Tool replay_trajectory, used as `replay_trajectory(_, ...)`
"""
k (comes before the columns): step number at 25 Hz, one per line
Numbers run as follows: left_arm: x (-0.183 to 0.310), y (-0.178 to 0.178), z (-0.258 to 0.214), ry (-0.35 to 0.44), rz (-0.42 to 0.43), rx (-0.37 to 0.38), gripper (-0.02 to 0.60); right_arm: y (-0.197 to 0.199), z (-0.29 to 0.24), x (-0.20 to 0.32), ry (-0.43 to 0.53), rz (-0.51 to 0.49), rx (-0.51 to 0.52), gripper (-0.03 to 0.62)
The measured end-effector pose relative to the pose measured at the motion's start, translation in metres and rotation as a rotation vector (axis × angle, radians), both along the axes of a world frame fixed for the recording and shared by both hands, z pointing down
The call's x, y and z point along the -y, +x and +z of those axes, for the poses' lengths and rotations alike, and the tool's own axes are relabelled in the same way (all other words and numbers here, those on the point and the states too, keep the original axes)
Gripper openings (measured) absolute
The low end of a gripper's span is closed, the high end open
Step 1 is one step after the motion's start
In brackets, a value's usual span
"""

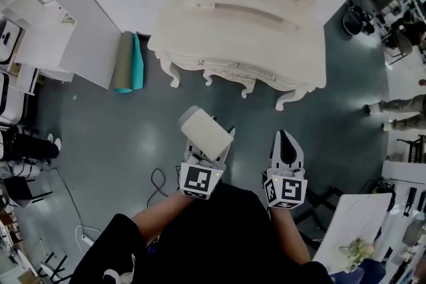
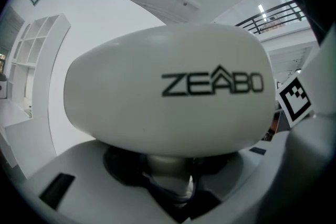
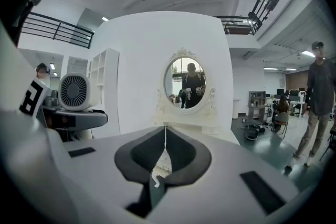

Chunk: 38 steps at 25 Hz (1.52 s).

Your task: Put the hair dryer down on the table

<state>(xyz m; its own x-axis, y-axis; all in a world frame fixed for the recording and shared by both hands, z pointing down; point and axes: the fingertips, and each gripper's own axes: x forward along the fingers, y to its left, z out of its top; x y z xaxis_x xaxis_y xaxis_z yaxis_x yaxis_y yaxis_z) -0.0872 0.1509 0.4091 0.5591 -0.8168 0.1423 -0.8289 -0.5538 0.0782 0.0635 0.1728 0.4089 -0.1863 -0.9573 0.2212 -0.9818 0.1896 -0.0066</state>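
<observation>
dryer: in the left gripper, held up over the floor, not yet on the table
left gripper: jaws clamped on the dryer's handle, barrel sitting above them
right gripper: jaws together, nothing between them, level with the left one
table: white ornate dresser with an oval mirror, straight ahead of both grippers
key relation: table lies forward of the dryer and well apart from it, with bare floor between
long axis: barrel runs across the jaws, roughly left-right, with the grille end toward the right gripper
nearer hand: left carries the load; my read is that the right isn't needed
next move (judgement): step in, reach forward over the tabletop, lower, then release
writing: "ZEABO" in dark letters on the barrel side
other print: square markers on both gripper cubes, no text
</observation>
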Motion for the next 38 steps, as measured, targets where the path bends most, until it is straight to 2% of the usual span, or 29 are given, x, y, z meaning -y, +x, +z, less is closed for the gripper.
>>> replay_trajectory(8,0.057,-0.031,0.003,-0.02,0.031,-0.005,0.21,-0.026,0.0,0.059,-0.003,0.038,-0.026,0.018)
replay_trajectory(13,0.078,-0.048,0.011,-0.025,0.058,-0.005,0.21,-0.041,0.007,0.073,-0.02,0.065,-0.037,0.018)
replay_trajectory(19,0.095,-0.055,0.016,-0.045,0.047,-0.02,0.21,-0.05,0.009,0.084,-0.031,0.044,-0.053,0.018)
replay_trajectory(28,0.129,-0.047,0.018,-0.049,0.02,-0.006,0.21,-0.056,0.0,0.132,0.016,-0.014,-0.038,0.018)
replay_trajectory(38,0.225,-0.004,0.026,-0.076,-0.032,0.012,0.21,-0.021,0.006,0.24,0.028,-0.079,-0.004,0.018)
